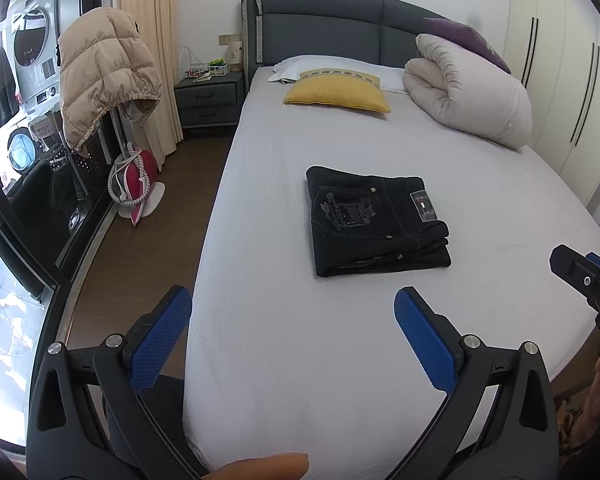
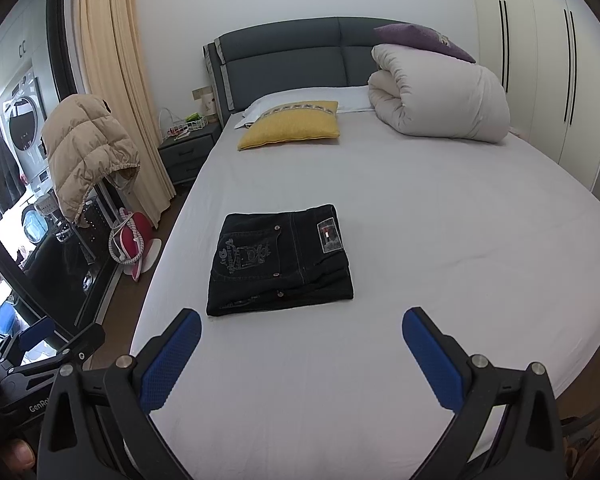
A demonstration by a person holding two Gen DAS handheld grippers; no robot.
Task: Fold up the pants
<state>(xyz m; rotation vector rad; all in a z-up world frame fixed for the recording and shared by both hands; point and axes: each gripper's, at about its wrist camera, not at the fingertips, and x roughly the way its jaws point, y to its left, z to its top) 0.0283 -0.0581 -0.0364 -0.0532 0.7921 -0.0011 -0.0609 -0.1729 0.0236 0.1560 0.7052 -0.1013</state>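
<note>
Black jeans [image 1: 376, 220] lie folded into a compact rectangle on the white bed sheet [image 1: 284, 360], back pocket embroidery and waist label facing up. They also show in the right wrist view [image 2: 280, 260]. My left gripper [image 1: 292, 312] is open and empty, held above the foot of the bed, short of the jeans. My right gripper [image 2: 302, 332] is open and empty, also back from the jeans near the foot of the bed. Its tip shows at the right edge of the left wrist view [image 1: 580, 276].
A yellow pillow [image 1: 338, 94] and a rolled white duvet [image 1: 468, 92] lie near the grey headboard [image 1: 320, 28]. A nightstand [image 1: 208, 98], a beige curtain and a puffy jacket on a rack [image 1: 104, 76] stand left of the bed. White wardrobes [image 2: 540, 80] line the right side.
</note>
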